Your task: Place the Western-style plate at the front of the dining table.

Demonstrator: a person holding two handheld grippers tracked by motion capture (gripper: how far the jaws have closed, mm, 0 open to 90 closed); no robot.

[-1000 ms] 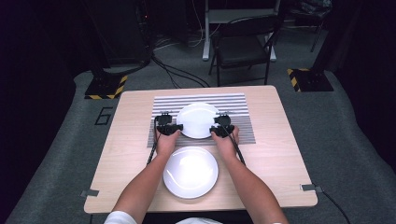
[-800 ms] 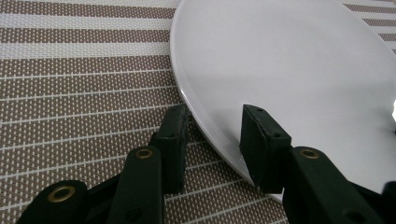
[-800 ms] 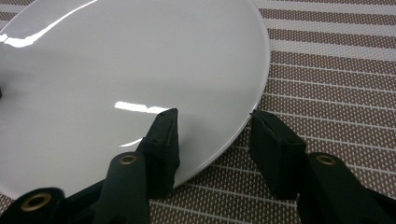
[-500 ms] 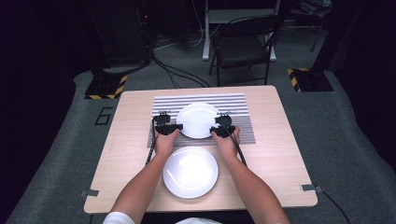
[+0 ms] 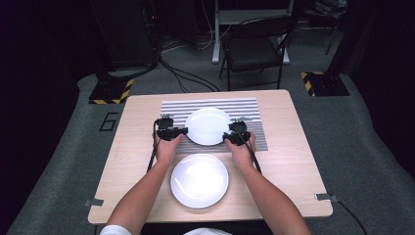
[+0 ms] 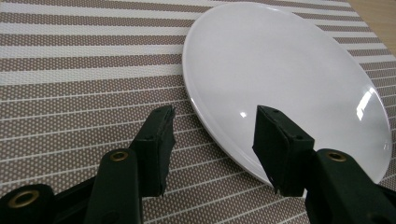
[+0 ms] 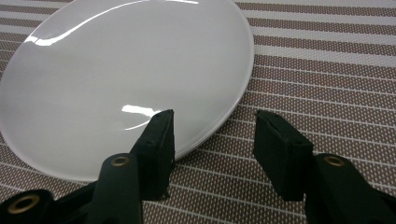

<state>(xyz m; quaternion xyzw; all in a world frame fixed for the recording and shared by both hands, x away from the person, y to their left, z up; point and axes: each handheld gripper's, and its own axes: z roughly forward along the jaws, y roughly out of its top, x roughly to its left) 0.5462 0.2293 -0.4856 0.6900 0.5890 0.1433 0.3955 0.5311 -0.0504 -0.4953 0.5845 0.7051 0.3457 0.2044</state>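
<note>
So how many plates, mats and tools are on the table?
White plates: 2, the far plate and the near plate
Striped mat: 1
Black tools: 2, the left tool and the right tool
Total: 5

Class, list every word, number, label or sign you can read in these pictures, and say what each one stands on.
"6": a dark outlined digit on the grey floor, left of the table.
No wording on the yellow-and-black hazard stripes edging the stand bases.
No text on either plate, the striped mat, or the left gripper and right gripper.
</note>
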